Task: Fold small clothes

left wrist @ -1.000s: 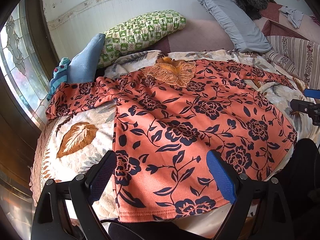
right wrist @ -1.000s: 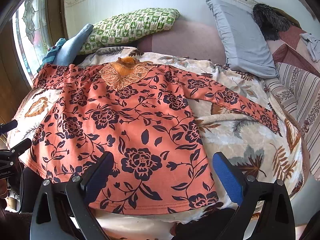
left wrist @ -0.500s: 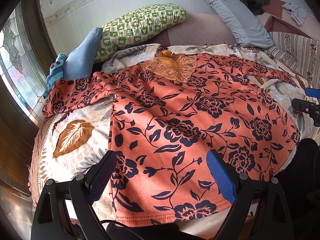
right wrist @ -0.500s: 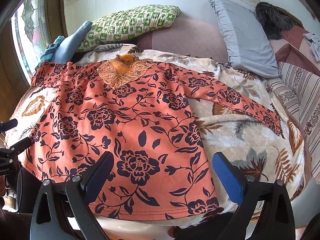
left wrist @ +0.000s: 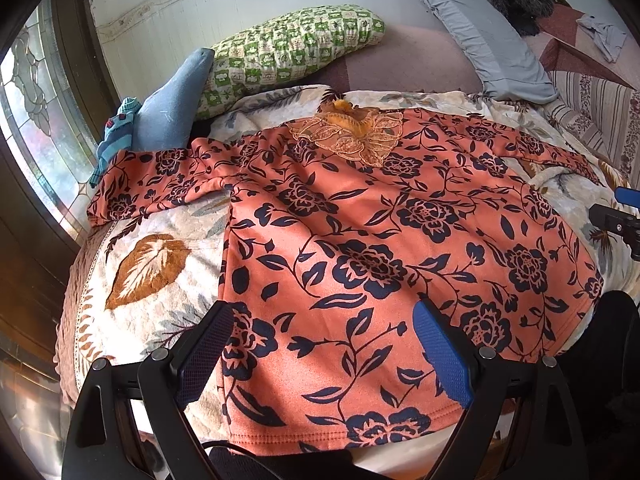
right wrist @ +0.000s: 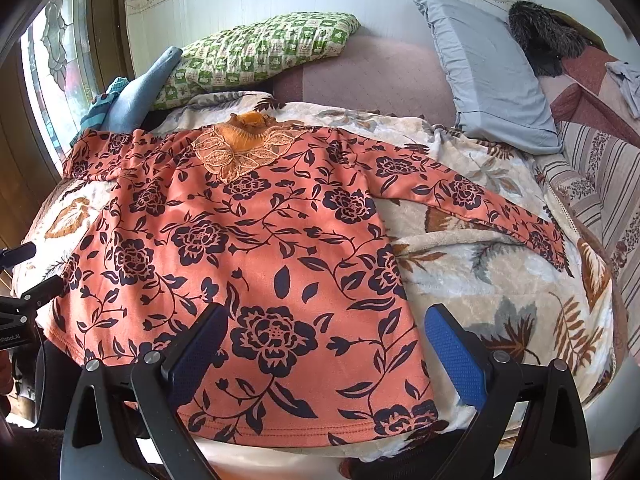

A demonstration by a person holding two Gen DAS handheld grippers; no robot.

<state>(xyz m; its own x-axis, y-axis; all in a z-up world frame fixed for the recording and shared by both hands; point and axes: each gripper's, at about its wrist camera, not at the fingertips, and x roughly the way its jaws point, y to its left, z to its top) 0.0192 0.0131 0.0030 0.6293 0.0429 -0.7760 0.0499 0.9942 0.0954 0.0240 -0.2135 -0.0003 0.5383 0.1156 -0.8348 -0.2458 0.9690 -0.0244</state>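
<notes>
An orange long-sleeved top with dark blue flowers [left wrist: 360, 248] lies flat and face up on the bed, sleeves spread out to both sides, lace collar [left wrist: 352, 136] at the far end. It also shows in the right wrist view [right wrist: 248, 248]. My left gripper [left wrist: 324, 354] is open and empty above the hem's left part. My right gripper [right wrist: 326, 352] is open and empty above the hem's right corner. Each gripper's tip shows at the edge of the other's view.
A cream blanket with brown leaves [right wrist: 480, 280] covers the bed. A green checked pillow [left wrist: 292, 52], a blue cushion [left wrist: 172, 108] and a grey pillow [right wrist: 488, 72] lie at the head. A stained-glass window [left wrist: 36, 128] is at the left, striped bedding [right wrist: 600, 184] at the right.
Both grippers have moved slightly forward over the hem. The top lies as before and both grippers stay open.
</notes>
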